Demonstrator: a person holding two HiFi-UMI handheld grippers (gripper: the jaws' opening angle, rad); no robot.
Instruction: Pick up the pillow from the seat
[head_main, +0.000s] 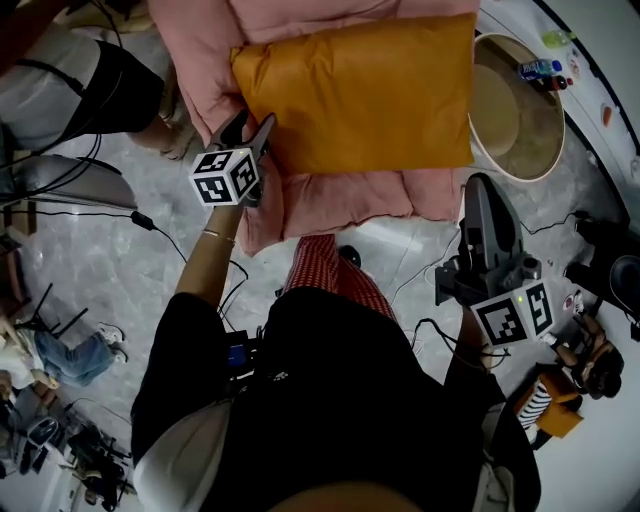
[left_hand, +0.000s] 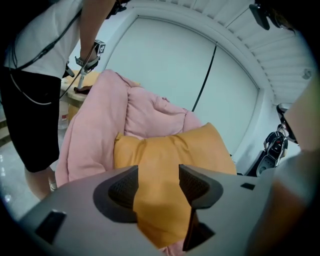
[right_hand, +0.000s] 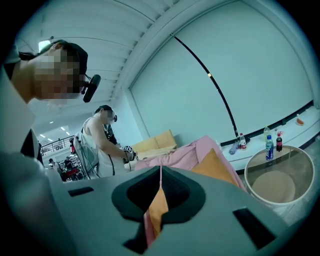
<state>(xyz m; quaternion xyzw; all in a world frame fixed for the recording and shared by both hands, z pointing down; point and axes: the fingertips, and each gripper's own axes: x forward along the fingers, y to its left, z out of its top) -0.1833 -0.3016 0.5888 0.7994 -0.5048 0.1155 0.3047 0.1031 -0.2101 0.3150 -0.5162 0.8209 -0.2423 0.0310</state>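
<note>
An orange pillow (head_main: 360, 95) lies on top of a soft pink seat (head_main: 330, 200). My left gripper (head_main: 255, 125) is at the pillow's left corner. In the left gripper view the jaws of the left gripper (left_hand: 158, 180) stand apart, with the pillow (left_hand: 170, 150) showing in the gap between them; the pads do not press it. My right gripper (head_main: 482, 185) hangs off the seat's lower right edge, away from the pillow. In the right gripper view the right gripper (right_hand: 160, 172) is shut on nothing, with the pillow (right_hand: 215, 167) and seat (right_hand: 200, 147) beyond it.
A round glass table (head_main: 520, 150) with bottles (head_main: 540, 70) beside it stands right of the seat. Another person (left_hand: 45, 75) stands at the seat's far left side. Cables (head_main: 150, 225) run over the marble floor near my legs.
</note>
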